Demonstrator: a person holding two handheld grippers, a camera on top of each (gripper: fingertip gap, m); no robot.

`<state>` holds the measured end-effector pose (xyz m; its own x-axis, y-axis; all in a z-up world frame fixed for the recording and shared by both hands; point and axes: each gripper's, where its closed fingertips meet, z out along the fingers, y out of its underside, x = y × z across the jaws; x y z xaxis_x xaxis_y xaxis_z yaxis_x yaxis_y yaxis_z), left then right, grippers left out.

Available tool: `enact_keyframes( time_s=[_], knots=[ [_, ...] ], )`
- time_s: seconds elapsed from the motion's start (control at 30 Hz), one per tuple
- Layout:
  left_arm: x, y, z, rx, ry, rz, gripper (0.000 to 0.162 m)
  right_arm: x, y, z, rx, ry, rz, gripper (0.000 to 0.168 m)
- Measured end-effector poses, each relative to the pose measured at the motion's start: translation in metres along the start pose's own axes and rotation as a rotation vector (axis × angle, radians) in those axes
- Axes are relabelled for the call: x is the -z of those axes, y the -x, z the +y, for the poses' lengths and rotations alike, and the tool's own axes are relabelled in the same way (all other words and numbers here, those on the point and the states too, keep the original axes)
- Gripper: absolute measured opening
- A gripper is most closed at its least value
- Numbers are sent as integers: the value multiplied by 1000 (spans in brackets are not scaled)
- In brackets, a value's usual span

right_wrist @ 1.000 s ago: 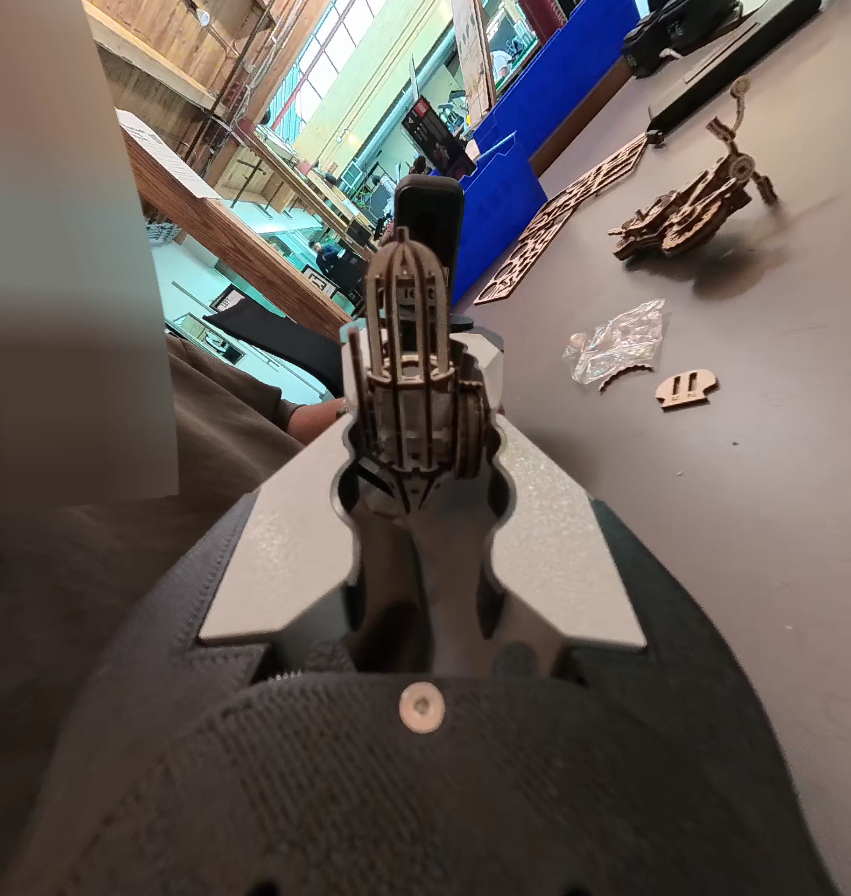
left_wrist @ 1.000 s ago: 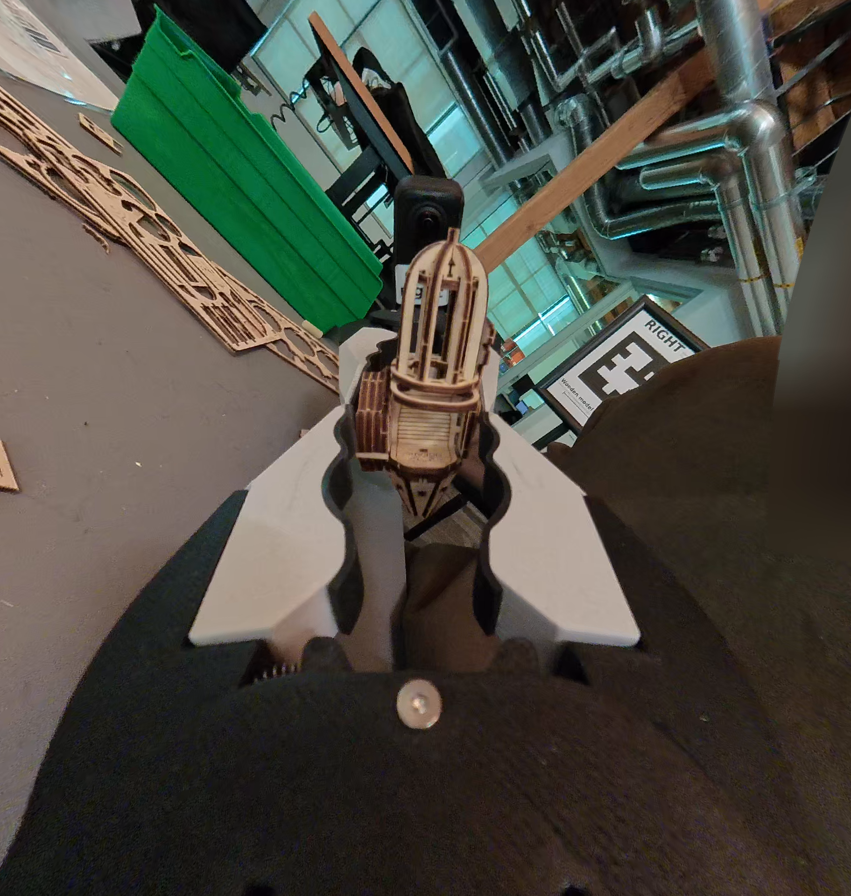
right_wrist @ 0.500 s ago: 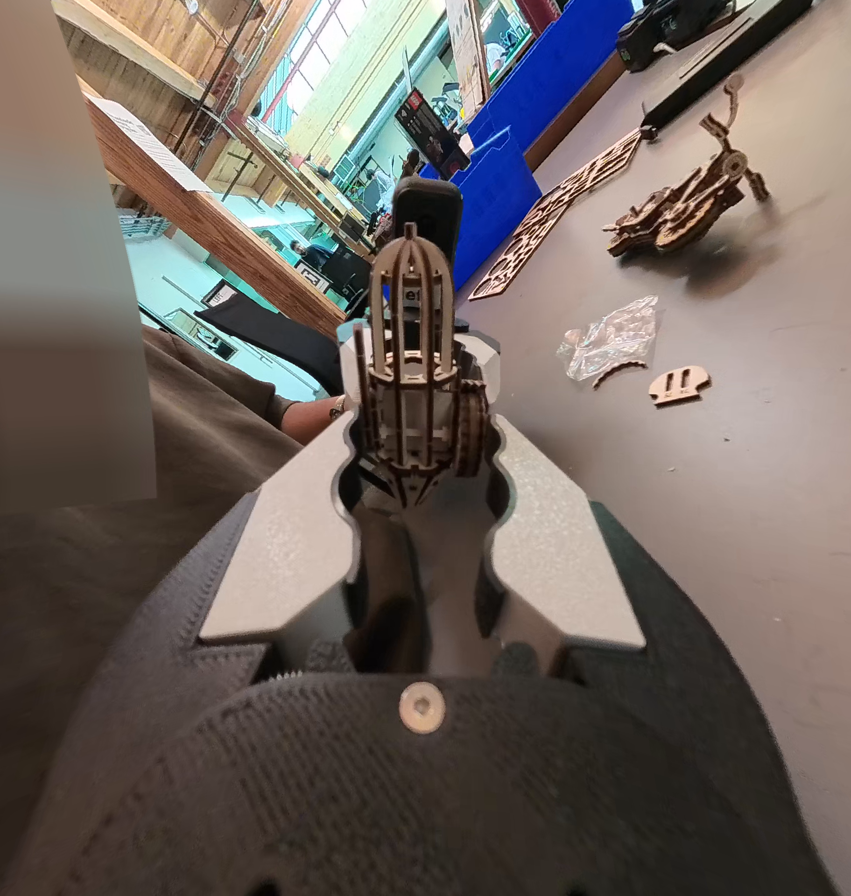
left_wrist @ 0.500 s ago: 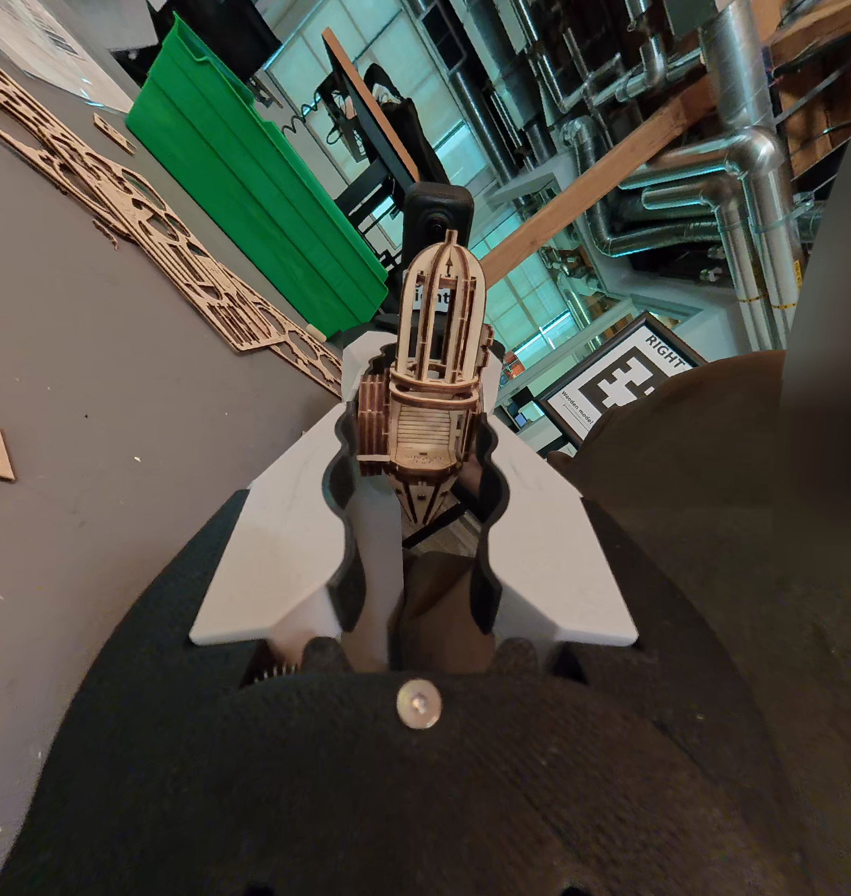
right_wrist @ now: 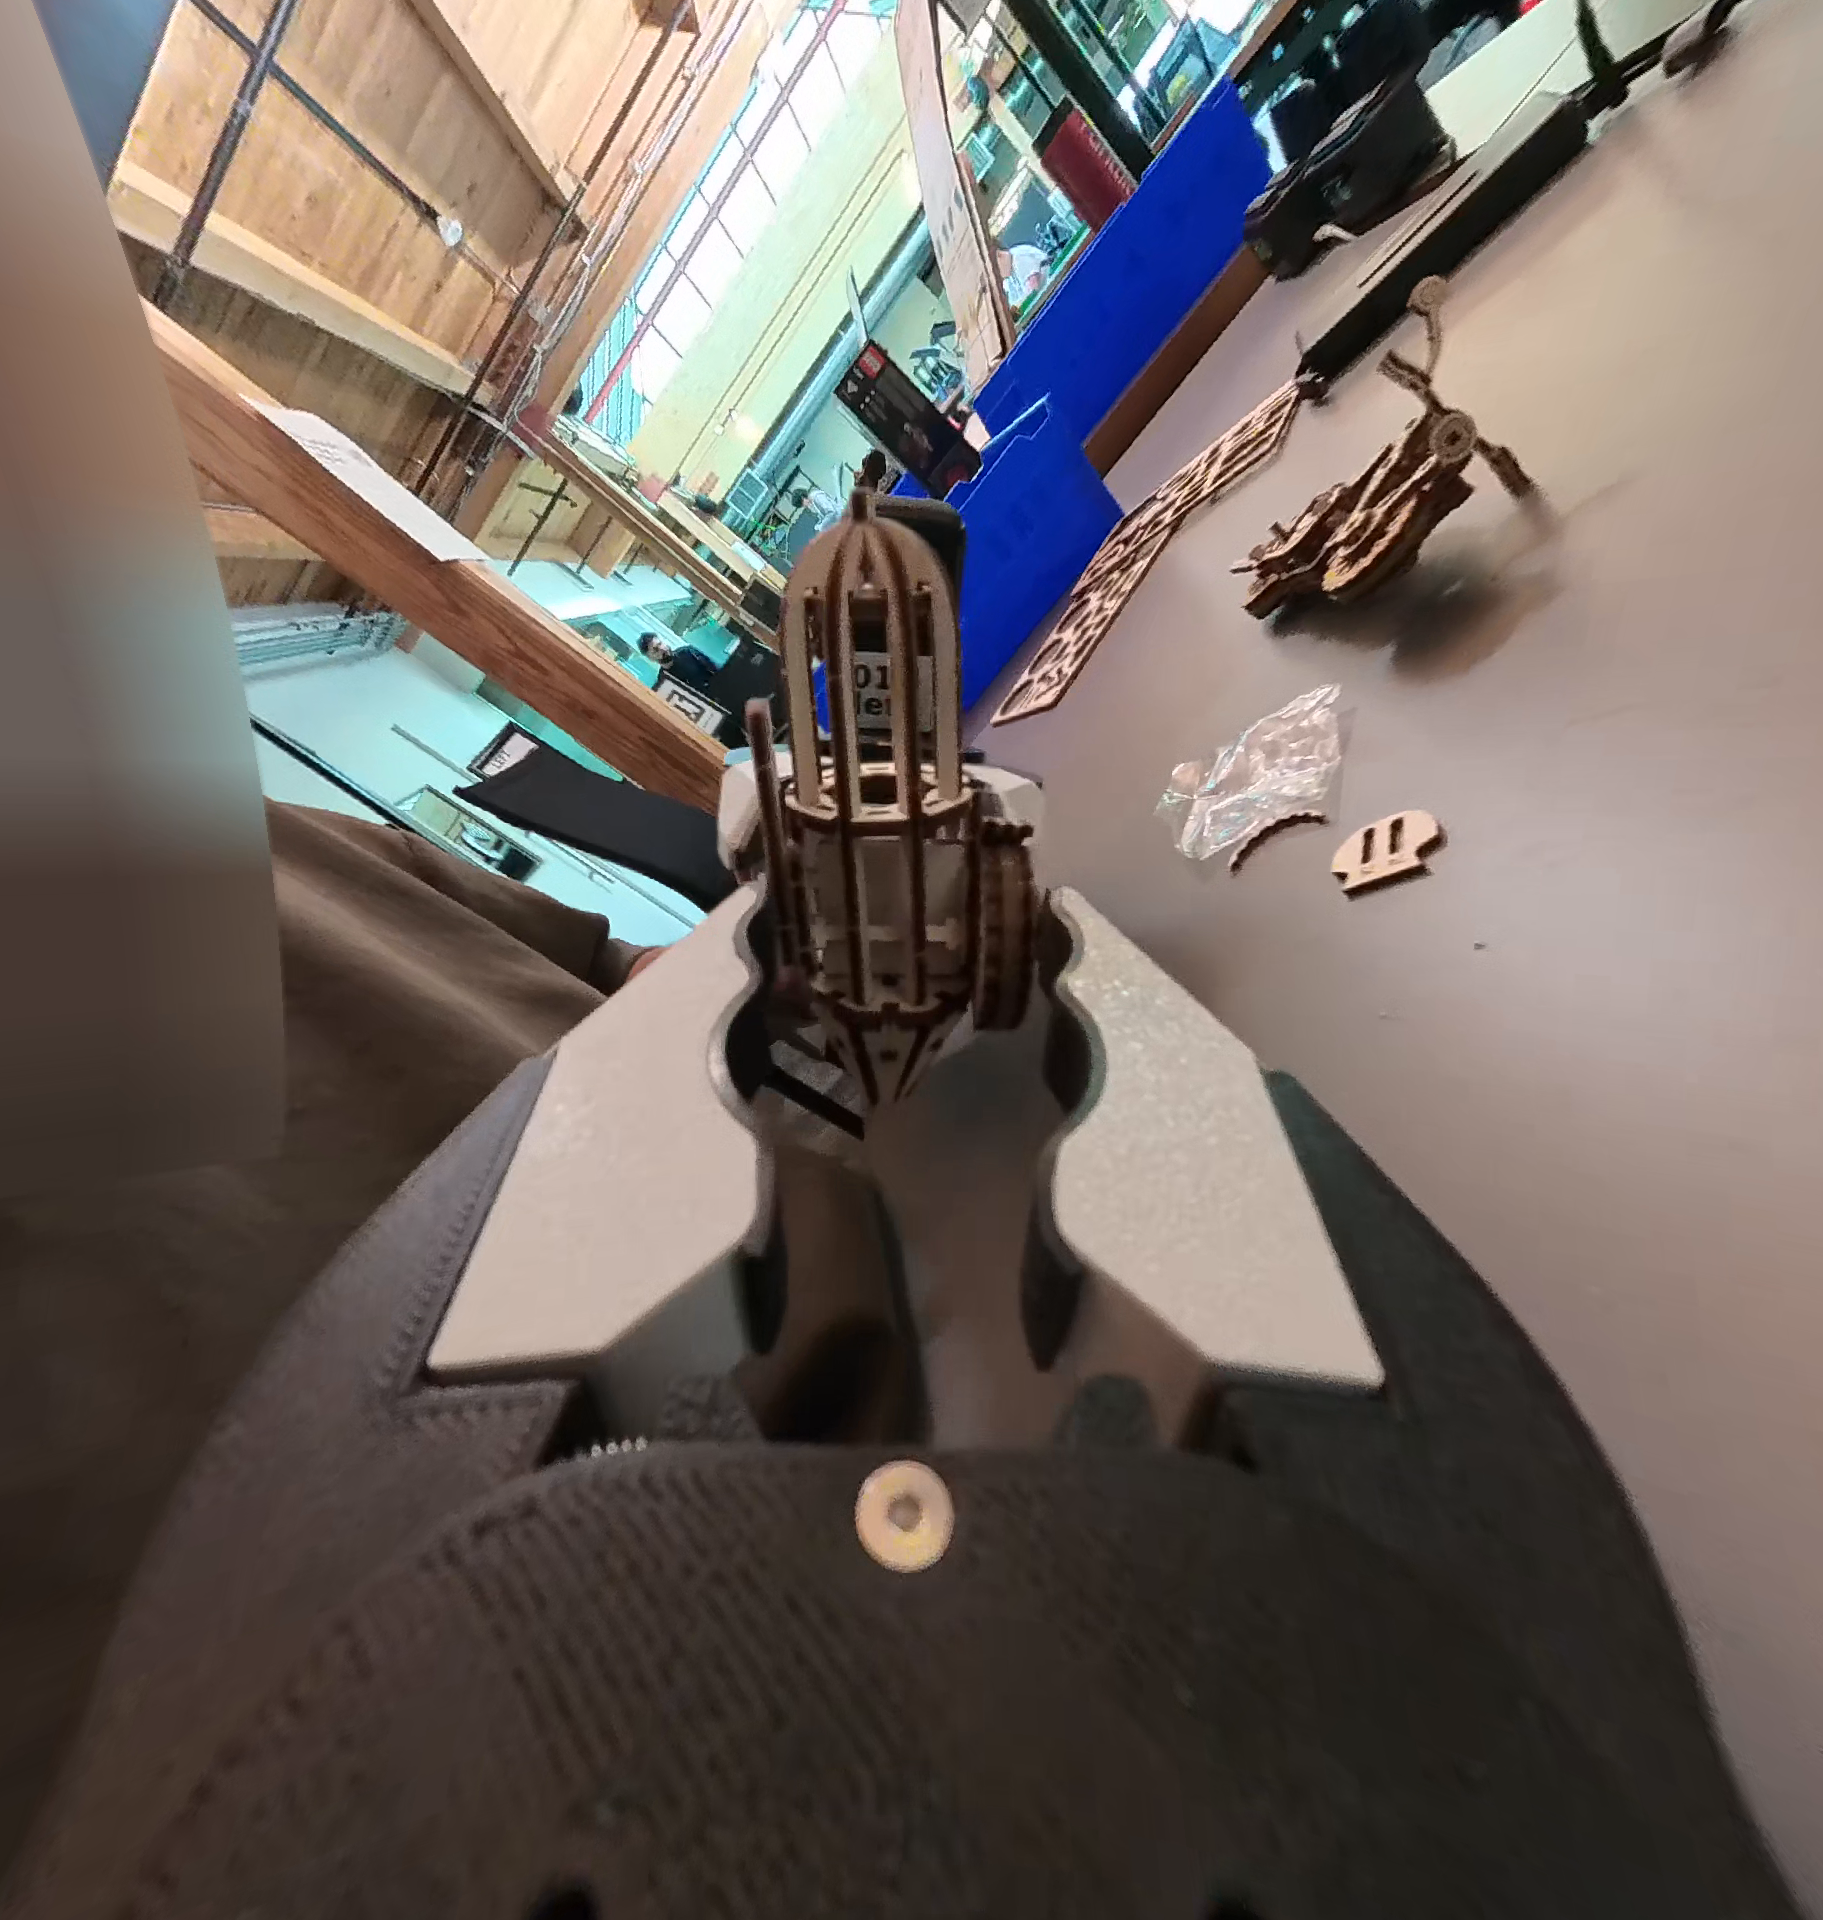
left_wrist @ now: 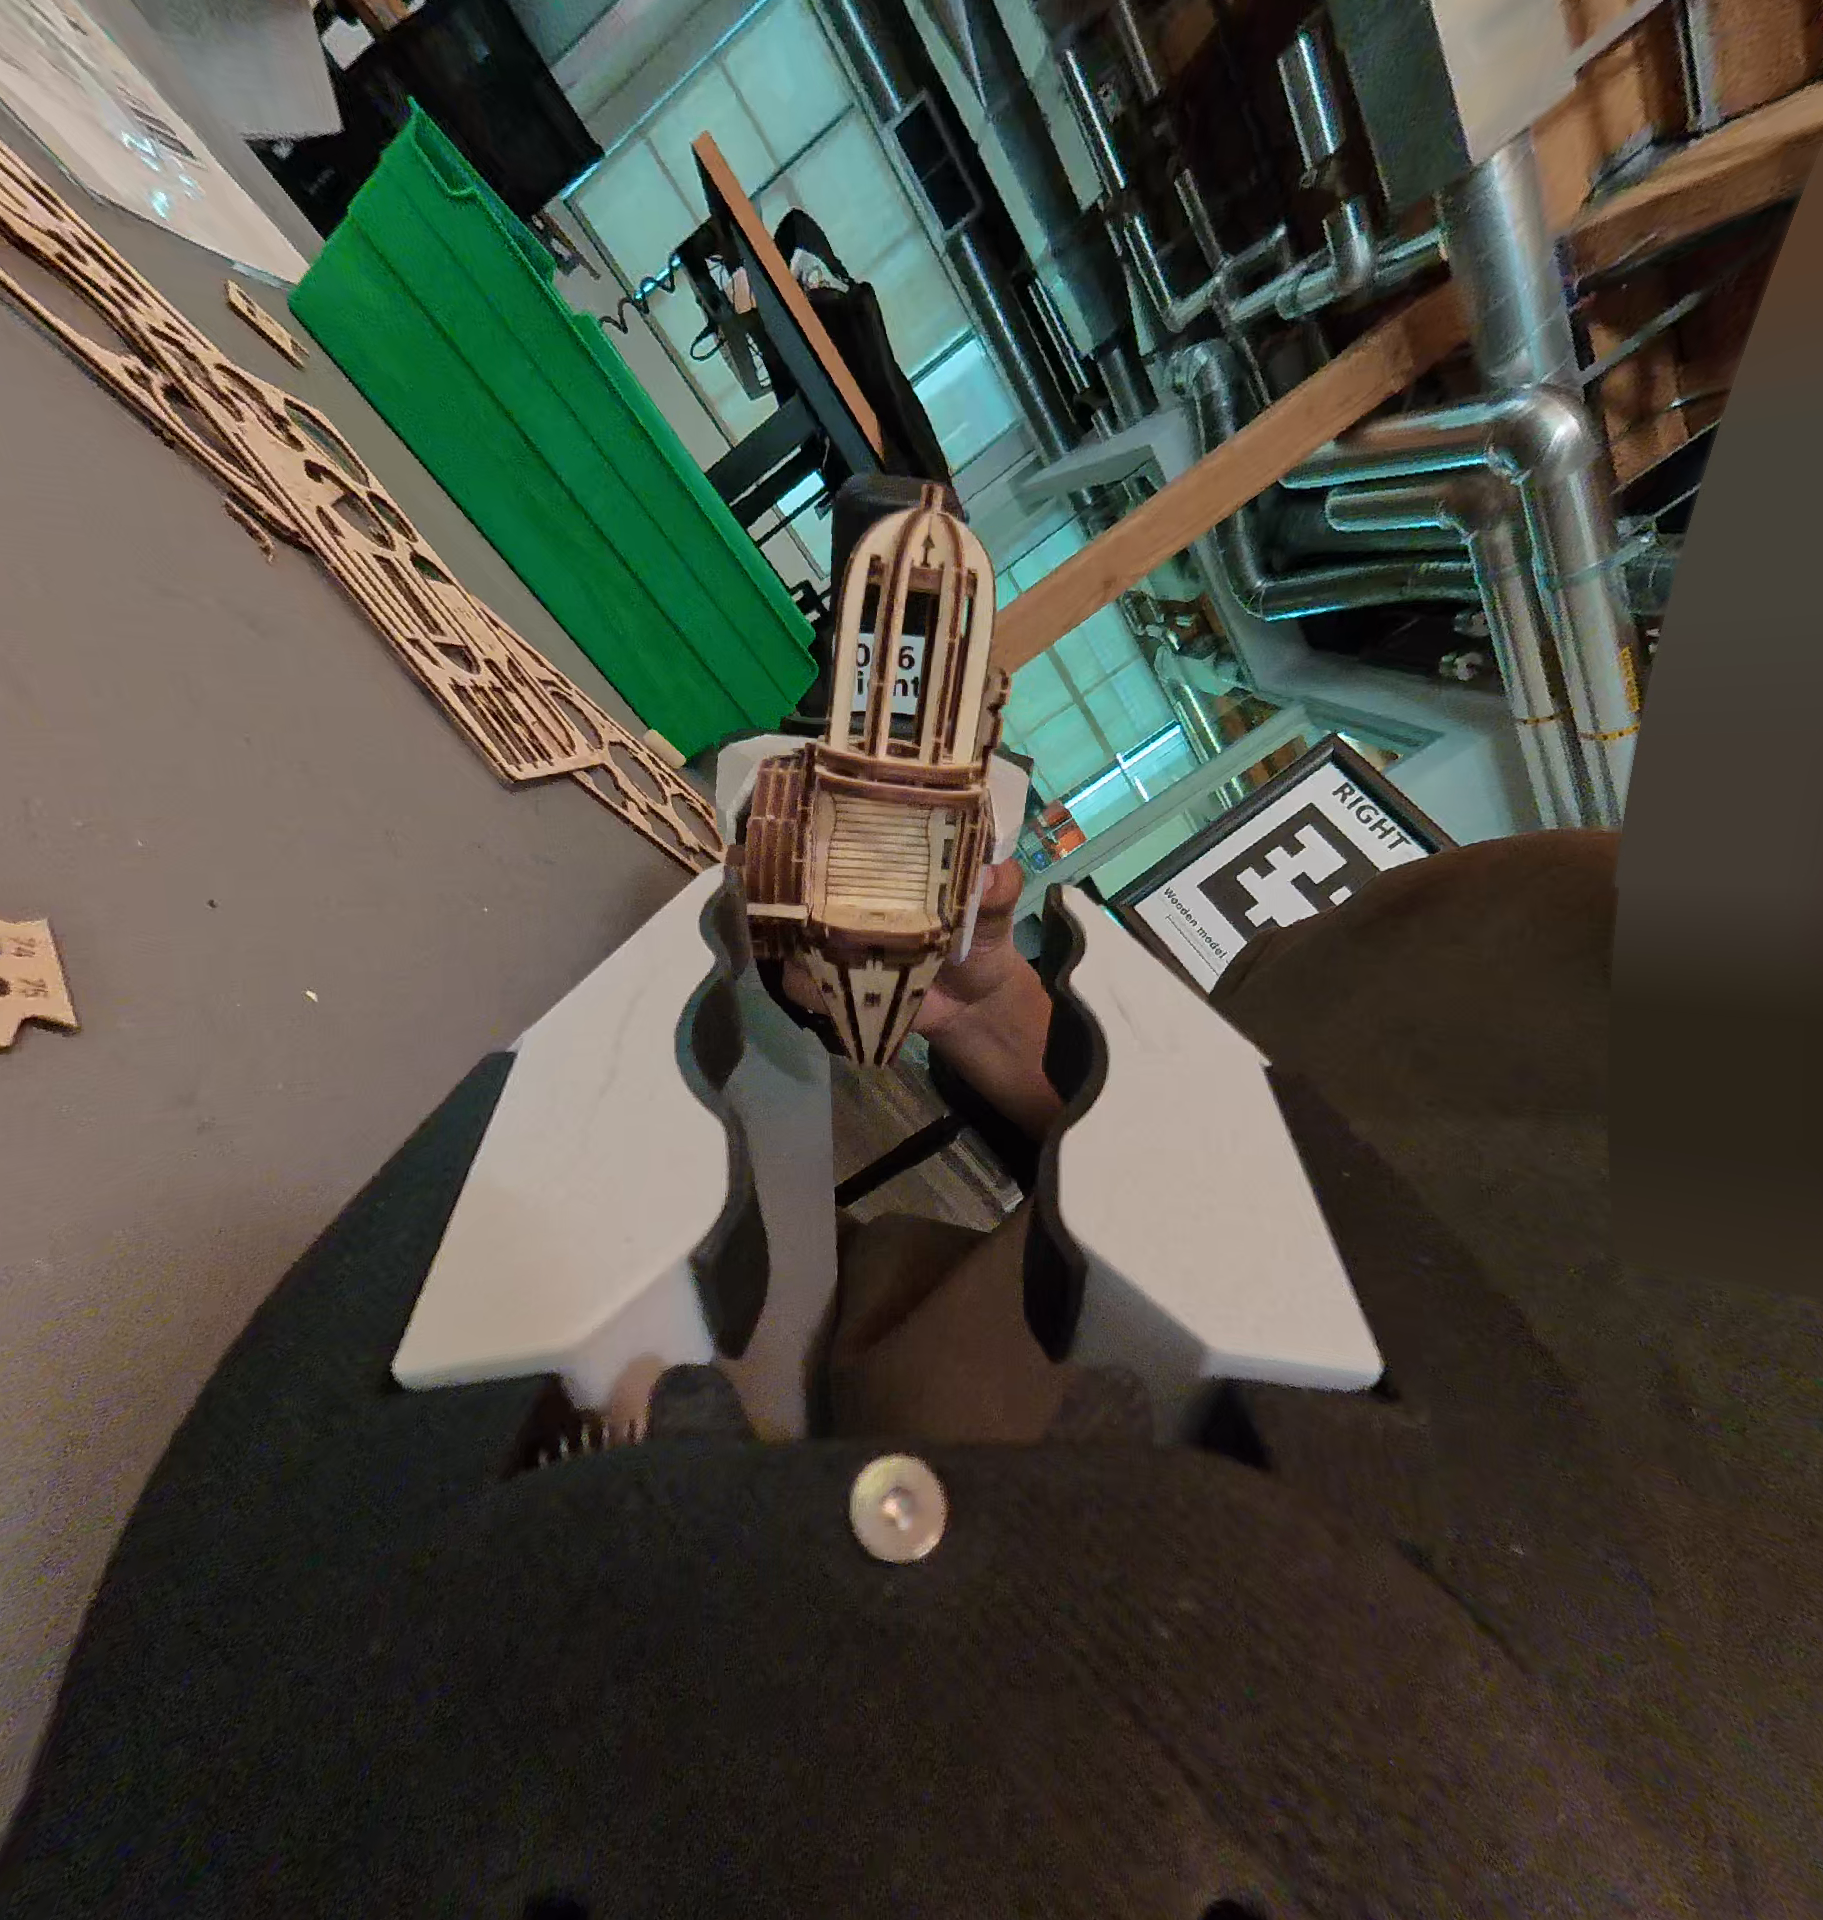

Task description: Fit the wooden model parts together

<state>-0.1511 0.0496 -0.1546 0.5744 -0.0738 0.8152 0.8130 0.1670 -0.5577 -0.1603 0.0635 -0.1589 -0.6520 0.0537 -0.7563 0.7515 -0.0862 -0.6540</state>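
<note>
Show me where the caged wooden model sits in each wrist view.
Left wrist view: the wooden model is at centre, just beyond the open left claw and held by the right claw.
Right wrist view: it is at centre, gripped at the right claw's tips.
Shared landmark: the brown sleeve is right of the model in the left view and left of it in the right view.

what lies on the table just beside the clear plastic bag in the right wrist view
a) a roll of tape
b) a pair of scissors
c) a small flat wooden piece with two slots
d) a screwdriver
c: a small flat wooden piece with two slots lies on the grey table just right of the clear plastic bag.
</note>
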Motion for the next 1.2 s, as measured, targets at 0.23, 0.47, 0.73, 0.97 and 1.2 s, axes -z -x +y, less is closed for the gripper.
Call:
enact_keyframes(
  time_s=[0.23, 0.47, 0.73, 0.97, 1.2],
  knots=[
    [-7, 2, 11, -34, 46, -27, 49, -9, 5, 10, -37, 33, -41, 49],
    [-6, 1, 11, -49, 44, -26, 45, -11, 6, 10, -50, 28, -46, 51],
    [-1, 8, 3, -1, -6, -39, 45, -3, 3, -2, -68, -38, -38, 56],
    [8, 19, -10, 88, -95, -51, 45, 12, -7, -23, -22, -161, 47, 57],
    [15, 28, -16, 96, -130, -82, 45, 42, -24, -54, 506, -236, 578, 64]
  ],
)
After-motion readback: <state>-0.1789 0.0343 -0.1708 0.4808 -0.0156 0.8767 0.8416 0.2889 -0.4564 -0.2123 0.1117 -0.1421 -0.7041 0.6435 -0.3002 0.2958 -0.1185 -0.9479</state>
